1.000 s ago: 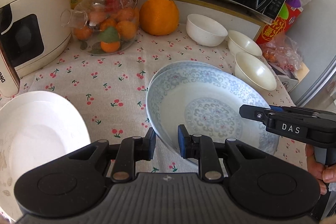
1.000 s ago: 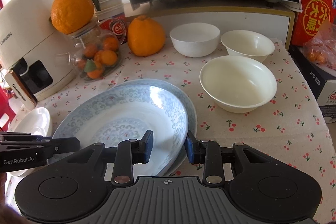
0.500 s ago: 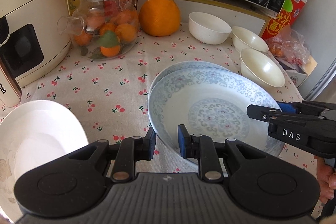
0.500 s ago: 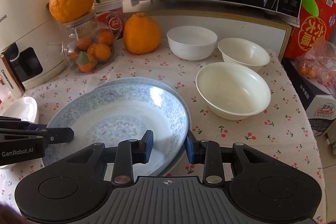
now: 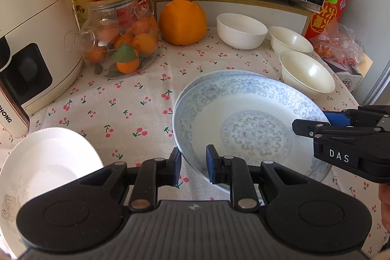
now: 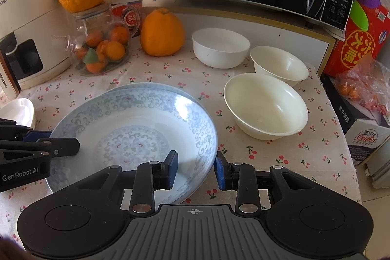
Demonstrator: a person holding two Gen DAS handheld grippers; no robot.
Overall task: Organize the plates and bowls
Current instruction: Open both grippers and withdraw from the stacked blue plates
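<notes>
Right wrist: blue-patterned white plate [image 6: 136, 128], glossy.

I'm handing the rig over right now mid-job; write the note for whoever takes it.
Left gripper: jaws closed on the near-left rim of the top blue-patterned plate.
Right gripper: jaws closed on the same plate's opposite rim.
That plate sits on a second patterned plate, slightly offset.
Done: the two patterned plates are stacked.
Left: white plate apart at the left; three white bowls separate at the right, not nested.
</notes>
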